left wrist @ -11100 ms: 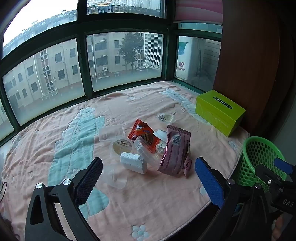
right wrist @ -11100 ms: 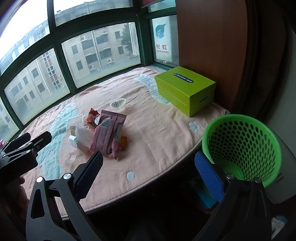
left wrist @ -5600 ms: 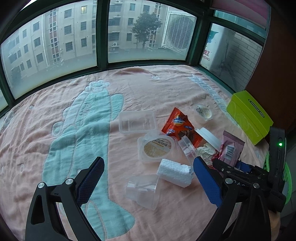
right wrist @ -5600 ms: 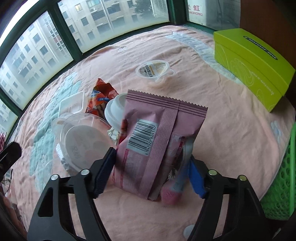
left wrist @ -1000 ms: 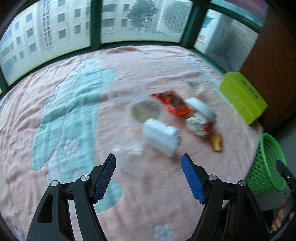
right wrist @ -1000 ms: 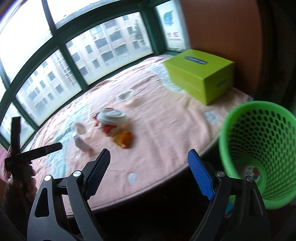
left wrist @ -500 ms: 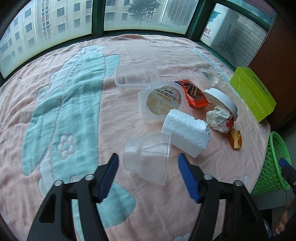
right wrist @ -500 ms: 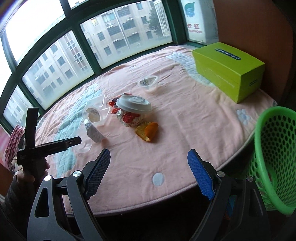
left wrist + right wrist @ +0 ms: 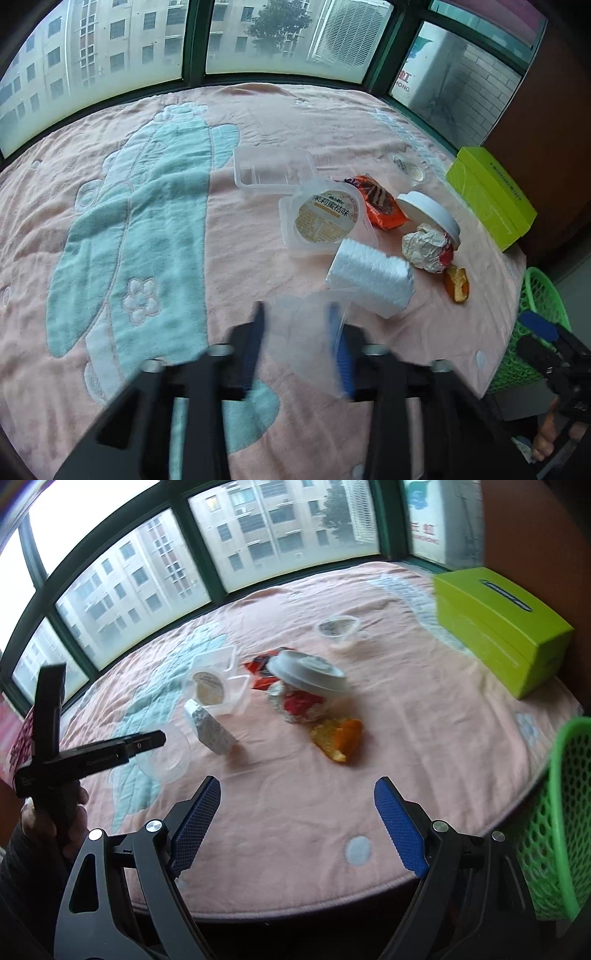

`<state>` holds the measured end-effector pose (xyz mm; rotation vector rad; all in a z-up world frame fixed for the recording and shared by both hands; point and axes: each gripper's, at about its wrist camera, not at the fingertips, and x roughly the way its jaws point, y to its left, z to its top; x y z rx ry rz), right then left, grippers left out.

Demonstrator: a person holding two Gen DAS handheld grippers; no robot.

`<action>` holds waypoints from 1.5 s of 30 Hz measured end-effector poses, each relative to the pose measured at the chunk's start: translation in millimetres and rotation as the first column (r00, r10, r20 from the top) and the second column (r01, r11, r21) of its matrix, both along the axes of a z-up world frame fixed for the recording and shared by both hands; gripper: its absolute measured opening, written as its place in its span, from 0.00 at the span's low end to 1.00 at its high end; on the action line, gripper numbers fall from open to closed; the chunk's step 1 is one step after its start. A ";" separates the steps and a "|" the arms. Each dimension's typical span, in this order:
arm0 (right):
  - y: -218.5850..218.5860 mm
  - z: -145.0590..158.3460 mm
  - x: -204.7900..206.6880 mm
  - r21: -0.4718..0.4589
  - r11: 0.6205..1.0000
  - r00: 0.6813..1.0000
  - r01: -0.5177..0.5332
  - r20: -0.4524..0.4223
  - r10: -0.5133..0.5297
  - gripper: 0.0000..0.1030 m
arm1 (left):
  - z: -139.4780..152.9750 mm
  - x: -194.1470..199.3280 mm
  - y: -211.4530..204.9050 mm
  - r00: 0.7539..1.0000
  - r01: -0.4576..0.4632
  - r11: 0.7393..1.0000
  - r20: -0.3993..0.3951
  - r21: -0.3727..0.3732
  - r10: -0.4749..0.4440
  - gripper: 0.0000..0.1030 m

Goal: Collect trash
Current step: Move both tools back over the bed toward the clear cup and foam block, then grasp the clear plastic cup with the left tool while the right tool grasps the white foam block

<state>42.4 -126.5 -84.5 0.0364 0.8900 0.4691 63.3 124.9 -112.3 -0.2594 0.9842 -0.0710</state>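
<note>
Left tongs (image 9: 295, 343) are closing right now, with the clear plastic cup (image 9: 306, 332) lying on its side between the two blue pads. It's motion-blurred, so I can't say the pads are actually pressing on it yet. Right tongs (image 9: 291, 827) are wide open with nothing in them, hovering over the near edge of the pink blanket (image 9: 424, 738).

What the next move hangs on: the green basket (image 9: 554, 830) is off the blanket's right-hand edge, low and beside it, so the cup has to travel from the near-left part of the blanket across to the right. The right hand is much nearer the basket; the left hand is the one on the cup.

Just beyond the cup sits the white foam block (image 9: 369, 277), close enough that I'd guess a sloppy lift could nudge it. The remaining trash, including the labelled tub (image 9: 325, 218), crumpled wrapper (image 9: 424, 247) and orange scrap (image 9: 340, 738), clusters mid-blanket, leaving the near edge bare as a carry lane.
</note>
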 end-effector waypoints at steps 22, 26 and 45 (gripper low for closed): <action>19.3 -17.4 7.8 -0.008 0.999 0.998 -0.050 -0.025 0.049 0.80 | 3.8 -11.0 0.1 0.998 0.070 0.998 0.000 -0.003 -0.070 0.68; 9.7 -18.1 7.2 0.003 1.000 0.999 -0.027 -0.028 0.027 0.80 | -1.2 -9.7 -16.5 0.991 0.131 0.988 -0.010 0.082 -0.130 0.81; 36.3 -16.5 9.1 0.003 0.994 0.994 -0.108 -0.034 0.108 0.80 | 4.5 -16.8 -1.3 0.992 0.118 0.985 0.034 0.129 -0.123 0.56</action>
